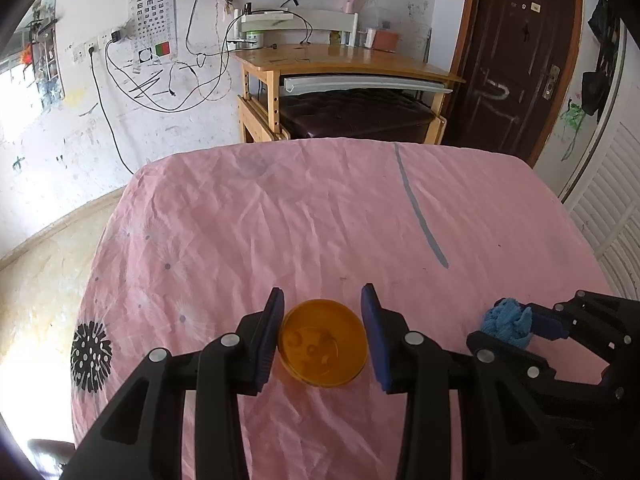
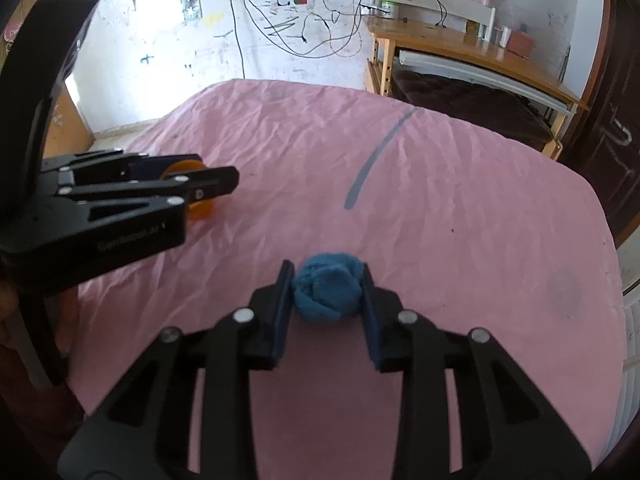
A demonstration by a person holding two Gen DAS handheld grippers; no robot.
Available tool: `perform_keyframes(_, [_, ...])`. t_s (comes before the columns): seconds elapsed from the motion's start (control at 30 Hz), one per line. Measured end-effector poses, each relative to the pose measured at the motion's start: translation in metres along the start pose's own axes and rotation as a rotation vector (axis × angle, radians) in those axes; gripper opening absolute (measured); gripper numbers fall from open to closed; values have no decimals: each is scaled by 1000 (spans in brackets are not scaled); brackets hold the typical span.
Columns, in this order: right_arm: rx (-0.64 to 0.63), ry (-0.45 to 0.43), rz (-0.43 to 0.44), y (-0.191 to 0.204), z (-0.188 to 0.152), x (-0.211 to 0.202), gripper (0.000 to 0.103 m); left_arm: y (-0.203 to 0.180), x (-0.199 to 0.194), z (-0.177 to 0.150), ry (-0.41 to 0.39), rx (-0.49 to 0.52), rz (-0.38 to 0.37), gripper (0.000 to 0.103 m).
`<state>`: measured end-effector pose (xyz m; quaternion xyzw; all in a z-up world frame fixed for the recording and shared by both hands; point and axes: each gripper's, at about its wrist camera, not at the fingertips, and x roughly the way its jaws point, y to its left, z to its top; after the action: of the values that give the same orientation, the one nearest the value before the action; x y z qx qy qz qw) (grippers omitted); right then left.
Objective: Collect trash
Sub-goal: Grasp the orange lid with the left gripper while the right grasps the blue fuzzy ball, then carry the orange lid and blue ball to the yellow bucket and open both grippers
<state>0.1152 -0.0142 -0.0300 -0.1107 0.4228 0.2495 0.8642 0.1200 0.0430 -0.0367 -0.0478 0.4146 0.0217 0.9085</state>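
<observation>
Right gripper [image 2: 328, 292] is pinched onto the blue crumpled wad [image 2: 328, 290], pads pressing both sides, sitting on the pink sheet [image 2: 440, 200] at about 6 o'clock in our right view — so we reckon we're at the grab step. Left gripper [image 1: 323, 338] straddles the orange cup [image 1: 323, 342] at 9 o'clock from the wad, left pad touching, right pad looking just shy, so we can't tell if it's gripped. Next is probably lifting the wad over to the cup — plenty of bare sheet toward 12, edges well off.
</observation>
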Motion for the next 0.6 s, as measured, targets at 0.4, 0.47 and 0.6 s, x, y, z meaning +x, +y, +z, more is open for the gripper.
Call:
perform_keyframes(0.4, [89, -52, -20, -41, -6, -21, 30, -26, -13, 5, -22, 42, 2, 35])
perform_keyframes(0.47, [110, -64, -30, -51, -8, -27, 30, -32, -14, 7, -25, 53, 0, 35])
perform_keyframes(0.6, [145, -85, -52, -71, -11, -37, 30, -49, -18, 12, -32, 87, -9, 35])
